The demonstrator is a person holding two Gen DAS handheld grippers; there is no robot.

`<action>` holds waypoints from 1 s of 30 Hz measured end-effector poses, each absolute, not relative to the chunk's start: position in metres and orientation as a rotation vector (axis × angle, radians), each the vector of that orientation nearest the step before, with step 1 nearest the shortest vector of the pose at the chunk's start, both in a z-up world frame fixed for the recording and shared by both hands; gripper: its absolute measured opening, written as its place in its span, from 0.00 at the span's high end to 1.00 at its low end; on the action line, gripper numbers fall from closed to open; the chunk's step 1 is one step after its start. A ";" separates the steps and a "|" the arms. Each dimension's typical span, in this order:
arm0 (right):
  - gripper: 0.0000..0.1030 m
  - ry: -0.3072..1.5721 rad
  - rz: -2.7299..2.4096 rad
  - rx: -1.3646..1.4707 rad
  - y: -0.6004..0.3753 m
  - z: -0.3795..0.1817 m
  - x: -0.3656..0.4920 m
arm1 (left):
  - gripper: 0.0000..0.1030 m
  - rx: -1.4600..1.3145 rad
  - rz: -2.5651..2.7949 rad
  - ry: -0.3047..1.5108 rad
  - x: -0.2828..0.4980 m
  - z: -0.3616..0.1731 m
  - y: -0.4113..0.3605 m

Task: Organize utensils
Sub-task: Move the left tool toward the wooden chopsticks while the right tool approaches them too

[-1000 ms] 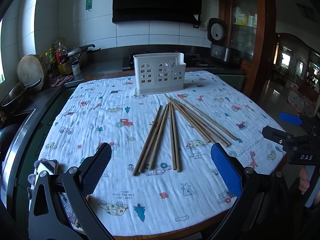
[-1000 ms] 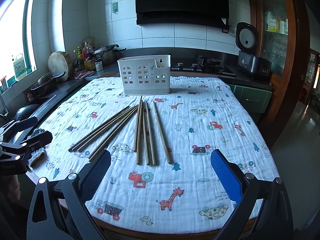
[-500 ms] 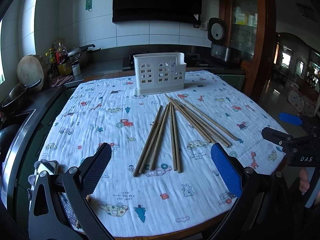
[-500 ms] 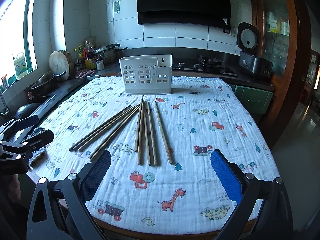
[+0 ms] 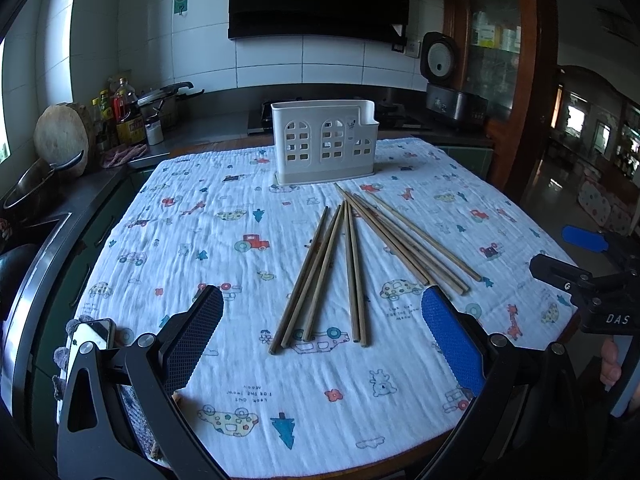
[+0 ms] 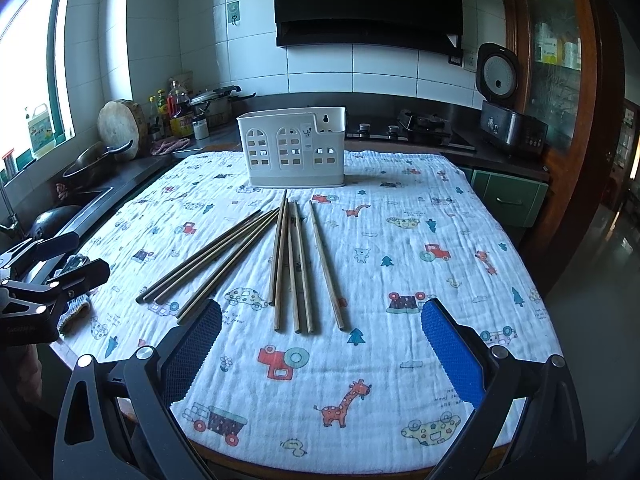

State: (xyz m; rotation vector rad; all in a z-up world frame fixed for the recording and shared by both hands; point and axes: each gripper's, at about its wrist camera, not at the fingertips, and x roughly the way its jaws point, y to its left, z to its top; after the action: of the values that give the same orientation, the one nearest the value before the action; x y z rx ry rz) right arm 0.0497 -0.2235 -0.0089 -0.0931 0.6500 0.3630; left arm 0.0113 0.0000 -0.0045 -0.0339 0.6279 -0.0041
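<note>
Several wooden chopsticks (image 5: 352, 264) lie fanned out flat on the patterned cloth in the middle of the table; they also show in the right wrist view (image 6: 292, 268). A white slotted utensil holder (image 5: 324, 140) stands upright at the far side, also in the right wrist view (image 6: 294, 146). My left gripper (image 5: 320, 340) is open and empty, hovering over the near edge short of the chopstick ends. My right gripper (image 6: 320, 340) is open and empty, also just short of them. Each gripper shows at the side of the other's view, the right one (image 5: 576, 264) and the left one (image 6: 52, 260).
A white cloth with cartoon prints (image 5: 224, 240) covers the table. A kitchen counter with bottles (image 5: 124, 116), a pan (image 5: 36, 184) and a rice cooker (image 5: 448, 96) runs behind and to the left. A phone (image 5: 90, 336) lies at the table's near left corner.
Both grippers have crept slightly forward toward the chopsticks. Nothing on the table has moved.
</note>
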 end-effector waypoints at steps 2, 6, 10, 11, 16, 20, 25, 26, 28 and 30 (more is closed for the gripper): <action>0.06 0.651 0.367 -0.095 -0.223 -0.010 0.051 | 0.05 -0.034 -0.004 0.628 0.012 -0.005 0.001; 0.06 0.656 0.372 -0.101 -0.222 -0.011 0.053 | 0.05 -0.033 0.001 0.626 0.014 -0.004 0.002; 0.06 0.660 0.377 -0.106 -0.222 -0.013 0.056 | 0.05 -0.035 0.001 0.626 0.016 -0.005 0.008; 0.06 0.664 0.379 -0.106 -0.222 -0.014 0.058 | 0.05 -0.034 0.003 0.629 0.017 -0.005 0.010; 0.06 0.671 0.386 -0.104 -0.223 -0.016 0.064 | 0.06 -0.035 0.013 0.640 0.022 -0.008 0.017; 0.06 0.680 0.392 -0.116 -0.223 -0.020 0.071 | 0.06 -0.036 0.023 0.650 0.027 -0.010 0.022; 0.06 0.693 0.410 -0.116 -0.224 -0.028 0.081 | 0.08 -0.041 0.027 0.662 0.034 -0.013 0.027; 0.06 0.696 0.413 -0.118 -0.224 -0.030 0.083 | 0.12 -0.041 0.022 0.665 0.036 -0.014 0.028; 0.07 0.704 0.428 -0.127 -0.224 -0.035 0.088 | 0.14 -0.048 0.022 0.674 0.039 -0.016 0.030; 0.07 0.706 0.428 -0.137 -0.223 -0.040 0.092 | 0.20 -0.058 0.016 0.678 0.041 -0.017 0.033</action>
State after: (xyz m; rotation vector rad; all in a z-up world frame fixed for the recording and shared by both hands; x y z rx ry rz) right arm 0.0923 -0.2232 -0.0401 -0.1370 0.7060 0.4277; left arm 0.0415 0.0334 -0.0174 -0.0577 0.6778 0.0156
